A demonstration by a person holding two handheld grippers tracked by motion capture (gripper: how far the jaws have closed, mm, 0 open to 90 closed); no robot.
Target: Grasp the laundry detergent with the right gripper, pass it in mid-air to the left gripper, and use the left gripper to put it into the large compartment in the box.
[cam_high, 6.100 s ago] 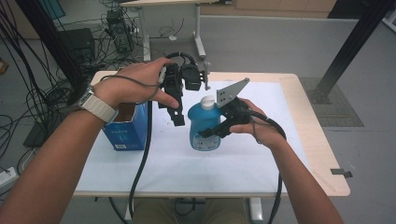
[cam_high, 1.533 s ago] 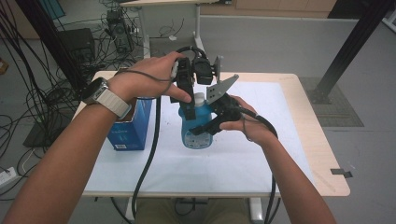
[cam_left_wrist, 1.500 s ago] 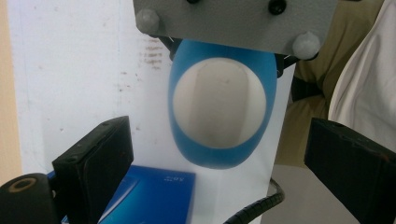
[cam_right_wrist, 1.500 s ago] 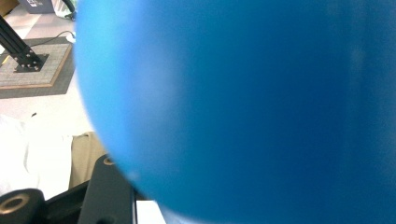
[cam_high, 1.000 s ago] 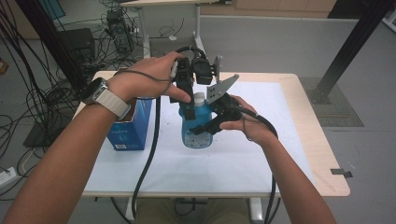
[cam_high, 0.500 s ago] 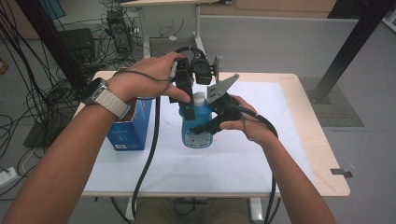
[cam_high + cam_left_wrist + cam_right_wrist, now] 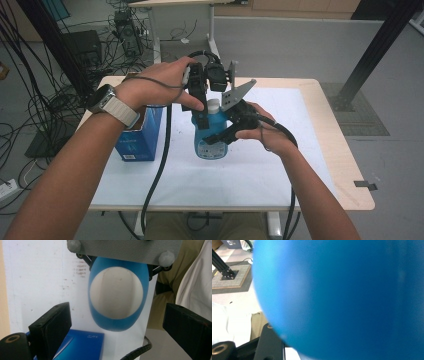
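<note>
A blue bottle (image 7: 207, 147) with a white cap stands upright on the white table mat (image 7: 250, 180). My right gripper (image 7: 221, 135) comes in from the right and is shut on the bottle's body. In the right gripper view the blue bottle (image 7: 342, 297) fills the picture, with one black finger (image 7: 270, 345) at its lower left. My left gripper (image 7: 206, 112) hangs over the bottle's top, pointing down beside the cap. In the left gripper view the left gripper (image 7: 120, 332) is open, its jaws wide apart on either side of the bottle (image 7: 117, 322) and not touching it.
A blue carton (image 7: 140, 135) stands on the mat left of the bottle, and shows as a blue carton (image 7: 82, 345) under my left jaw. The right gripper's grey plate (image 7: 125, 250) lies across the top of that view. Cables and a black frame post surround the table.
Since the oldest frame my left gripper has moved right, from beside the bottle to above its cap. Over the last second and a half nothing has moved.
</note>
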